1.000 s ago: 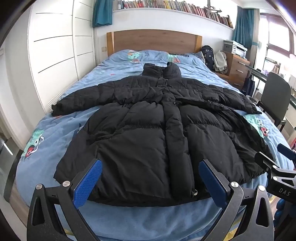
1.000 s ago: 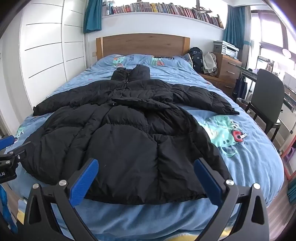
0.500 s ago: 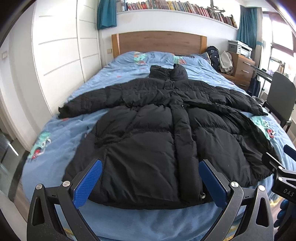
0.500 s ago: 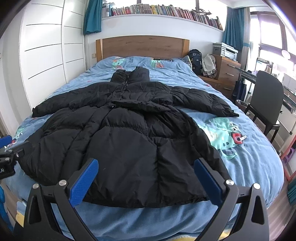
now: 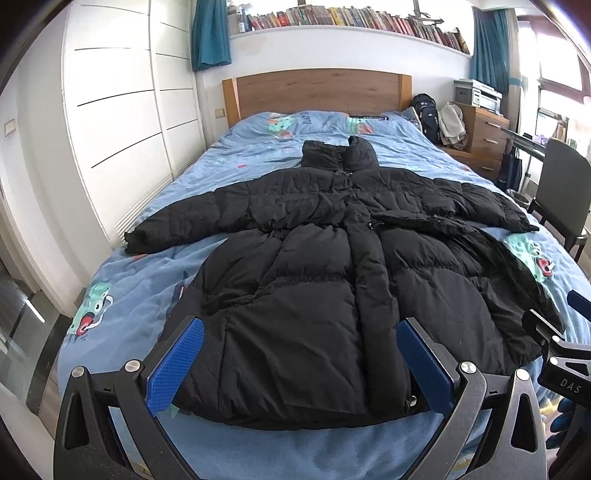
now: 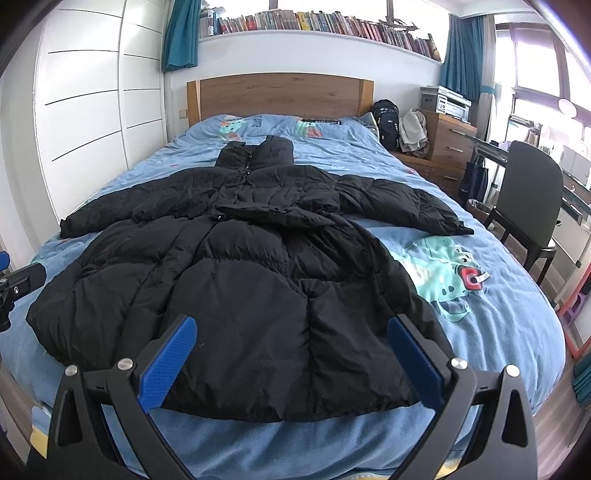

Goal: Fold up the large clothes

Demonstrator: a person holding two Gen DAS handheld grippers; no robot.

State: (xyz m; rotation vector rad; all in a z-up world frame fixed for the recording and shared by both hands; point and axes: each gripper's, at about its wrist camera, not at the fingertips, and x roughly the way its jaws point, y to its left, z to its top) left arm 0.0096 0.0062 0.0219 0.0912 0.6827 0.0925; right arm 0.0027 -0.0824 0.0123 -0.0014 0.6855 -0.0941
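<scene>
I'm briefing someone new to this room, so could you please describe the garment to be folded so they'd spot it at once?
Start from the wide bed with the light-blue cartoon-print cover and oak headboard. Spread flat across it, collar toward the headboard and hem at the foot, lies the long black quilted puffer coat, both sleeves stretched sideways. It is the only black, puffy thing on the cover.

- The right gripper point(image 5: 570, 332) pokes in at the left wrist view's right edge, mostly cut off, jaw spacing unreadable.
- The book spines point(image 6: 325, 26) on the shelf are too small to read.
- The puffer coat point(image 5: 332, 280) covers much of the bed's point(image 5: 122, 295) print.
- The chair point(image 6: 524, 192) hides the desk behind.
</scene>
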